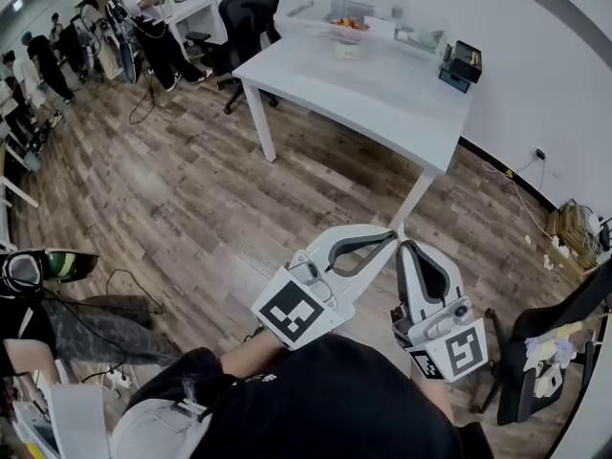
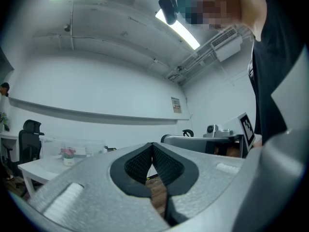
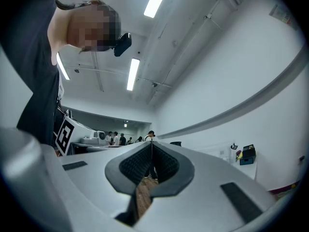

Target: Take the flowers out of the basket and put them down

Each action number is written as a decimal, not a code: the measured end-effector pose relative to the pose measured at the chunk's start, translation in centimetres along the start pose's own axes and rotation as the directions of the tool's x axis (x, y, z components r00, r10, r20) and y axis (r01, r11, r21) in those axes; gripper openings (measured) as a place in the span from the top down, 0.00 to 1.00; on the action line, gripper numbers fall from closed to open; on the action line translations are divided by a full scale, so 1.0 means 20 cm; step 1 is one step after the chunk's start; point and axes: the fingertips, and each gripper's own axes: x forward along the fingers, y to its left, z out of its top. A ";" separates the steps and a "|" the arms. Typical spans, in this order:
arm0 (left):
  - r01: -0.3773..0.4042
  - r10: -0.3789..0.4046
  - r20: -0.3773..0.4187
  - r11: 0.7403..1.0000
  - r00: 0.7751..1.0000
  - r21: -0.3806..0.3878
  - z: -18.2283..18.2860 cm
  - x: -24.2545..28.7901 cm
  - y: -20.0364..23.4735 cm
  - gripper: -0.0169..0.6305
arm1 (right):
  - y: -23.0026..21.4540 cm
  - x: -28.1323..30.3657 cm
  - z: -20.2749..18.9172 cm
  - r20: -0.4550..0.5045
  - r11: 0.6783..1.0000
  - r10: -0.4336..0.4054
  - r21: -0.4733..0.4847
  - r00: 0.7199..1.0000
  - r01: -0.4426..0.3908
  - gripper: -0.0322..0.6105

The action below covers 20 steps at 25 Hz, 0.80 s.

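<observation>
The flowers (image 1: 349, 26) show as a small pink and red cluster in a pale holder at the far side of the white table (image 1: 382, 98), well ahead of both grippers. In the left gripper view the pink flowers (image 2: 67, 152) stand on the table (image 2: 36, 167) at the left, far off. My left gripper (image 1: 390, 236) is held over the wooden floor, shut with nothing between its jaws (image 2: 152, 144). Beside it, my right gripper (image 1: 405, 246) is also shut and empty (image 3: 151, 143). Both point toward the table's near corner.
A black box (image 1: 463, 62) sits at the table's right end. A black office chair (image 1: 251, 8) stands behind the table's left end, another chair (image 1: 550, 352) at my right. Several people stand at desks at the far left (image 1: 43, 60). Cables (image 1: 124, 285) lie on the floor.
</observation>
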 end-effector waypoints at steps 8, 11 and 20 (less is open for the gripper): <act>0.022 -0.022 -0.002 1.000 1.000 -0.015 -0.03 0.07 0.10 0.96 | -0.10 0.11 -0.06 -0.017 1.000 -0.015 0.025 1.000 0.015 0.93; 0.005 -0.006 -0.008 0.999 1.000 -0.041 -0.05 0.07 0.17 0.96 | -0.11 0.16 -0.09 -0.032 0.999 -0.008 0.032 0.999 0.009 0.93; 0.044 -0.044 -0.036 0.999 0.998 -0.007 -0.09 0.12 0.34 0.96 | -0.21 0.32 -0.15 -0.036 0.998 -0.039 0.041 0.999 0.041 0.93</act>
